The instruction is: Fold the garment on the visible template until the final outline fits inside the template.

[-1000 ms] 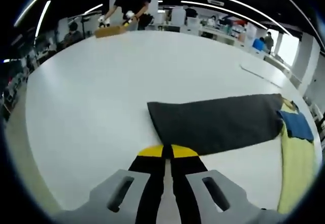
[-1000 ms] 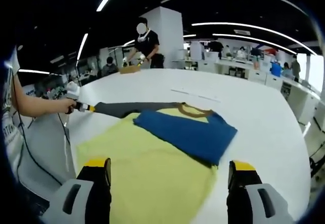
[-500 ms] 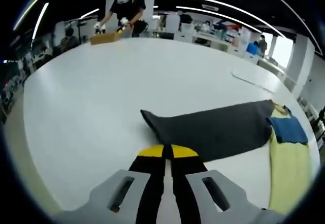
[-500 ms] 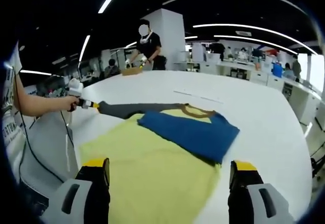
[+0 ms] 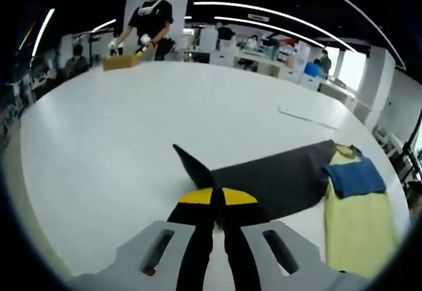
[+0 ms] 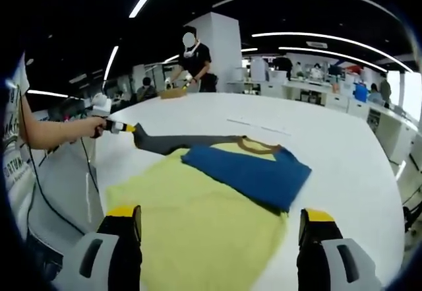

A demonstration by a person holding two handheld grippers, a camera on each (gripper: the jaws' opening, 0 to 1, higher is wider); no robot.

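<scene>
A yellow shirt body [image 6: 198, 222] lies flat on the white table [image 6: 330, 139], with a brown collar [image 6: 254, 146] at its far end. Its blue sleeve [image 6: 247, 175] is folded across the chest. The dark grey sleeve [image 5: 270, 182] stretches out to the side, its cuff end raised off the table. My left gripper [image 5: 212, 197] is shut on that cuff; it is also seen from the right gripper view as the left gripper [image 6: 122, 128] in a person's hand. My right gripper [image 6: 221, 220] hangs open above the shirt's hem, holding nothing.
The template outline cannot be made out. A pale flat sheet [image 5: 310, 113] lies further along the table. At the far end a person [image 6: 191, 63] works on a brown cardboard box [image 5: 122, 61]. Desks and other people fill the room behind.
My left gripper has lifted the grey sleeve's cuff off the table and drawn it inward, so the sleeve looks shorter and peaked. The right gripper has stayed open over the hem.
</scene>
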